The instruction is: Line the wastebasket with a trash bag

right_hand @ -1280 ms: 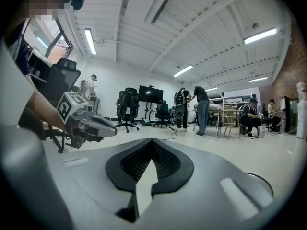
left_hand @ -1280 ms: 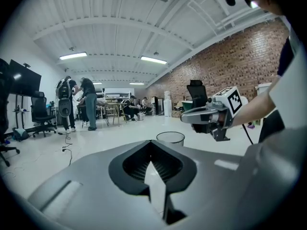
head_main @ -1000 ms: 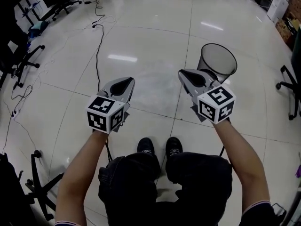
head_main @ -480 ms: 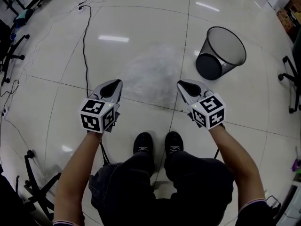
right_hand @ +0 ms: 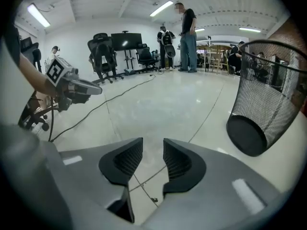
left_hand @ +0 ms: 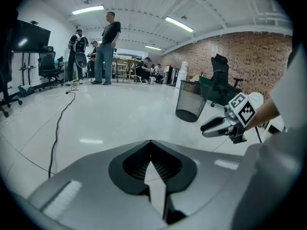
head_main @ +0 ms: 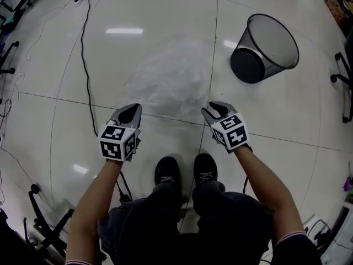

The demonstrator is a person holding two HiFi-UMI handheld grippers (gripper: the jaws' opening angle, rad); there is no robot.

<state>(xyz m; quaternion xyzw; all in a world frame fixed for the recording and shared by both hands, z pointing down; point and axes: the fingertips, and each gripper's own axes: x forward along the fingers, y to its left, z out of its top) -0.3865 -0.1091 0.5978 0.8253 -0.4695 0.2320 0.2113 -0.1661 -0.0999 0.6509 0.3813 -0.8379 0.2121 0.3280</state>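
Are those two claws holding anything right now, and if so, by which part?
Nothing is held. The left claw is shut and empty; the right claw is opening with nothing between its jaws.

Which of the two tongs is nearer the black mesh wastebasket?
The right tongs, their jaws opening on nothing: the black mesh wastebasket stands beyond them, while the left tongs, shut, sit at the far side of the crumpled clear plastic bag.

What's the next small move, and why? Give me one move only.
Probably lower the right hand-held gripper onto the near edge of the clear trash bag and pinch it. Its jaws are opening with nothing between them, the bag lies crumpled on the floor just ahead, and the wastebasket has no liner yet.
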